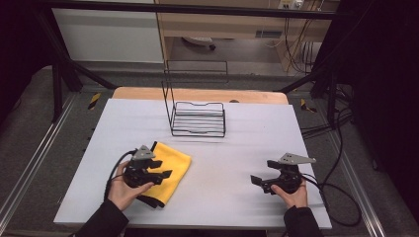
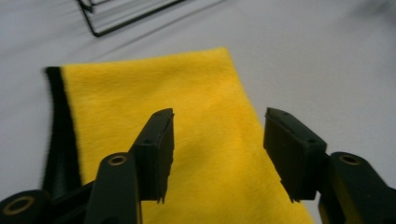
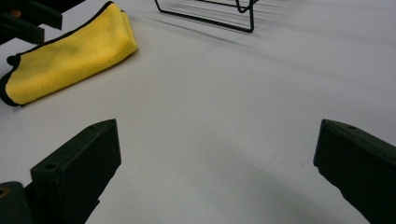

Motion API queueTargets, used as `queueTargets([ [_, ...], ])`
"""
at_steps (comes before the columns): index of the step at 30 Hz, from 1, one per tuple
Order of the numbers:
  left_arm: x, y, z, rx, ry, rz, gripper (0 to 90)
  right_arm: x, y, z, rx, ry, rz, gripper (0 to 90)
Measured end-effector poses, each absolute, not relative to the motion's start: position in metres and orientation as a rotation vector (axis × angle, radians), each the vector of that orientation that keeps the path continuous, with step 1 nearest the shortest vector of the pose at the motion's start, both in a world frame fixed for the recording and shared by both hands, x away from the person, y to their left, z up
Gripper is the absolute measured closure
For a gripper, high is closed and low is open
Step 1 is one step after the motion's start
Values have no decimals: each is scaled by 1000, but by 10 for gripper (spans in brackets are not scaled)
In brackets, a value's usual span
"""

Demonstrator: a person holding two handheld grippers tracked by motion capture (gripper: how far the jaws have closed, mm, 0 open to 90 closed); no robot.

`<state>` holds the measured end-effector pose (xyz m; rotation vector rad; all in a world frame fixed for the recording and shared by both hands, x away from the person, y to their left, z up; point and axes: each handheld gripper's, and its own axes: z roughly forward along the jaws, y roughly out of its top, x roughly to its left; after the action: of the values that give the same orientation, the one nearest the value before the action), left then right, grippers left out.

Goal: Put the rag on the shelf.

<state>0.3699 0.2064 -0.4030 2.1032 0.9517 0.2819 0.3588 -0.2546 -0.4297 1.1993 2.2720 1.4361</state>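
**Both hand-held grippers open, yellow cloth lying free**

Grey and bare across most of its top, the desk (image 1: pixel 237 163) carries a folded yellow cloth (image 1: pixel 170 170) near the person's left side and a black wire rack (image 1: pixel 197 118) farther back at the middle.

The left hand-held gripper (image 1: pixel 165 169) hovers over the cloth. In the left gripper view its jaws stand partly apart, with the yellow cloth (image 2: pixel 196 140) seen below and between them; the pads do not press on it, and no fold is pinched or lifted. The cloth lies flat on the desk, its black trim along one edge.

The right hand-held gripper (image 1: pixel 261 181) sits well apart from the cloth, on the person's right. In the right gripper view its jaws are spread wide over bare desk (image 3: pixel 224 121), holding nothing, with the cloth (image 3: pixel 70 56) and rack (image 3: pixel 210 14) farther off.
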Motion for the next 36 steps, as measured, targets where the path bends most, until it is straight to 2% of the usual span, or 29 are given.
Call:
queueTargets([
  [3, 371, 232, -397, 2073, 987, 331, 383, 359, -244, -427, 1185, 2270, 1424, 13],
  [7, 370, 264, -402, 2069, 1054, 353, 366, 361, -233, -425, 1180, 2277, 1411, 13],
  [14, 369, 295, -420, 2109, 1151, 312, 403, 366, -202, -419, 1184, 2271, 1403, 22],
  [20, 369, 298, -429, 2145, 1159, 265, 468, 373, -162, -418, 1164, 2279, 1350, 40],
  [25, 368, 296, -433, 2157, 1149, 225, 475, 382, -120, -420, 1130, 2332, 1320, 102],
  [26, 368, 295, -434, 2165, 1150, 221, 477, 387, -103, -422, 1118, 2355, 1302, 165],
  [28, 367, 293, -436, 2175, 1145, 221, 494, 392, -88, -426, 1124, 2359, 1294, 199],
  [36, 366, 292, -437, 2173, 1159, 197, 544, 410, -57, -440, 1204, 2333, 1323, 352],
])
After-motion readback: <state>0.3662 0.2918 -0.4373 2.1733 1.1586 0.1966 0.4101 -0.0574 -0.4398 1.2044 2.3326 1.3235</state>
